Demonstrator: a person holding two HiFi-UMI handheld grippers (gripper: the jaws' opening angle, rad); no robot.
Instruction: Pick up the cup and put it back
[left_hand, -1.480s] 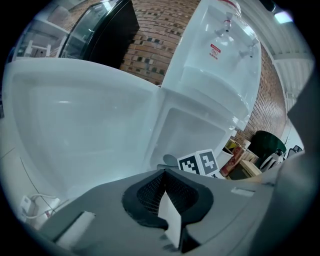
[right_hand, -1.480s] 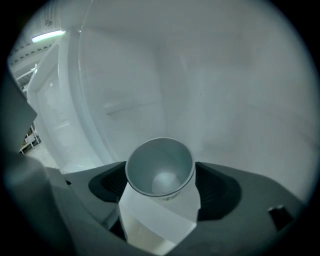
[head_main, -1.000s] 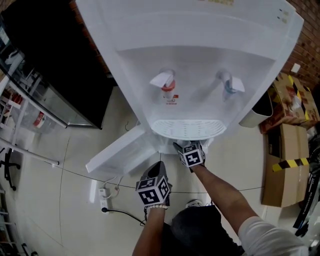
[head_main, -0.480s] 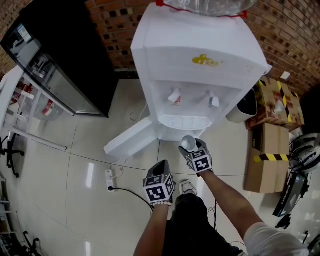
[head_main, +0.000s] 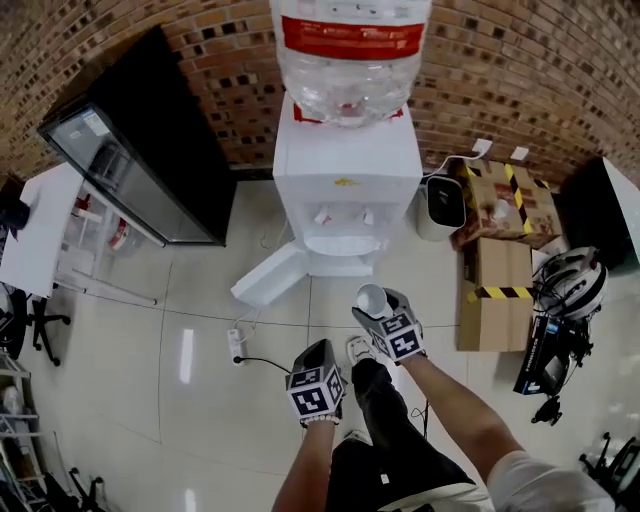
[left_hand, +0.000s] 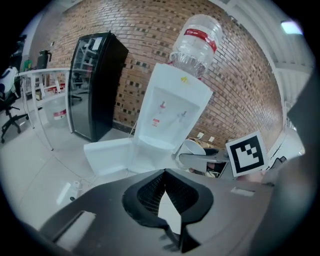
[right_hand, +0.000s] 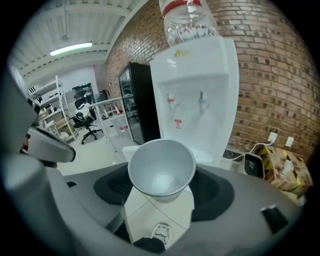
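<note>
Jaws of the right gripper (right_hand: 162, 194) clamp the cup (right_hand: 161, 167) at frame centre, the left gripper (left_hand: 165, 194) has its jaws together on nothing; too hard a squeeze could crush the cup.

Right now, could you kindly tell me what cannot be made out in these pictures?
Cup underside: right gripper view, hidden by its own wall.
Water bottle upper end: head view, cut off by the top edge.
Dispenser logo: every view, too small.
Box contents: head view, too small.
</note>
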